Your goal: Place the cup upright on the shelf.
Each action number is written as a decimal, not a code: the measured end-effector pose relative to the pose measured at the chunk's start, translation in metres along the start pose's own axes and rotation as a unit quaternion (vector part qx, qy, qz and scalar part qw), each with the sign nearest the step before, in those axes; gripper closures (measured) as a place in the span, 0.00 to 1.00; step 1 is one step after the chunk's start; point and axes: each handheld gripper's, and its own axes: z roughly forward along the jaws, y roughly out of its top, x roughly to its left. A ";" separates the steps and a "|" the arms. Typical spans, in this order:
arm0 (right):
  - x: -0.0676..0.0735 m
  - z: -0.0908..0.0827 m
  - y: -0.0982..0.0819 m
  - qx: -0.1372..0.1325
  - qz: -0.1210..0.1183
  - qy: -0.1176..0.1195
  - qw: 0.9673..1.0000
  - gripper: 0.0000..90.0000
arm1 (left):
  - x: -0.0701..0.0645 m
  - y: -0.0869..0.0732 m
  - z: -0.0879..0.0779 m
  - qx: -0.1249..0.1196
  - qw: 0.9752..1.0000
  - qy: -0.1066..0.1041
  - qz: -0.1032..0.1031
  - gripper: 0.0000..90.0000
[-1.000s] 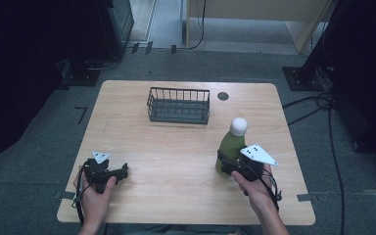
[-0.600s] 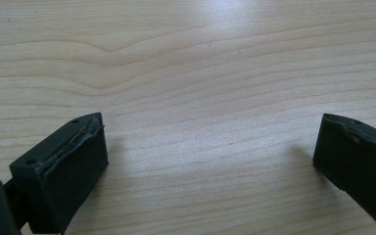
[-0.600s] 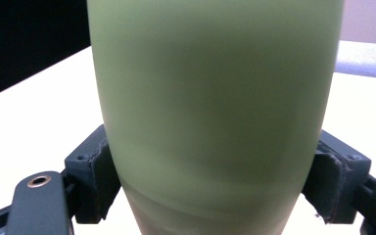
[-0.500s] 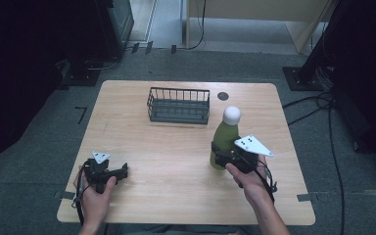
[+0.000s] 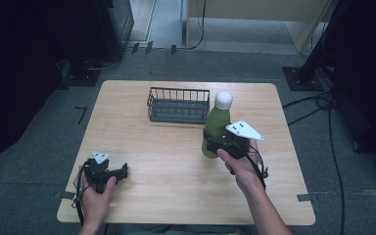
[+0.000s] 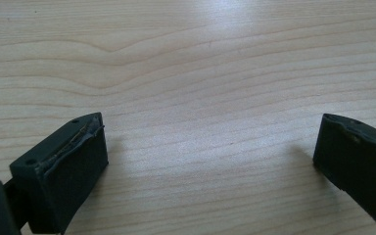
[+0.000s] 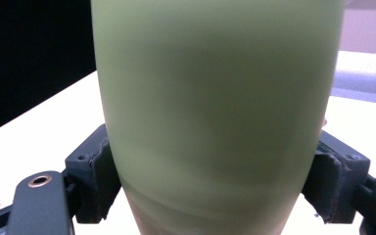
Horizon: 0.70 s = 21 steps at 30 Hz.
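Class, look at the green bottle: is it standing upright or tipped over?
Upright. The green bottle has its white cap on top, and the right tongs grip its lower body from both sides.

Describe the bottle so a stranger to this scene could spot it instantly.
Find the wooden table, then the black wire basket toward its far edge. Just right of the basket, the bottle stands upright between the right gripper's jaws. It alone is matte green, with a rounded white cap.
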 end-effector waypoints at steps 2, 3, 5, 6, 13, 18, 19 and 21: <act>0.002 0.003 0.005 -0.001 -0.004 0.000 1.000 0.22 | 0.000 0.000 0.000 -0.001 1.000 0.000 -0.001 0.00; 0.002 0.005 0.008 -0.003 -0.004 0.000 1.000 0.22 | 0.000 0.000 0.000 -0.001 1.000 0.000 0.000 0.00; 0.003 0.008 0.013 -0.004 -0.004 0.000 1.000 0.22 | 0.000 0.000 0.000 -0.001 1.000 0.000 0.000 0.00; 0.003 0.008 0.013 -0.004 -0.004 0.000 1.000 0.22 | 0.000 0.000 0.000 -0.001 1.000 0.000 0.000 0.00; 0.007 0.021 0.030 -0.011 -0.009 -0.004 1.000 0.22 | 0.000 0.000 0.000 -0.001 1.000 0.000 -0.001 0.00; 0.008 0.027 0.037 -0.018 -0.015 -0.006 1.000 0.22 | 0.000 0.000 0.000 -0.001 1.000 0.000 -0.001 0.00; 0.009 0.028 0.038 -0.019 -0.017 -0.009 1.000 0.22 | 0.000 0.000 0.000 -0.001 1.000 0.000 0.000 0.00; 0.010 0.032 0.041 -0.022 -0.020 -0.015 0.999 0.22 | 0.000 0.000 0.000 -0.001 1.000 0.000 0.000 0.00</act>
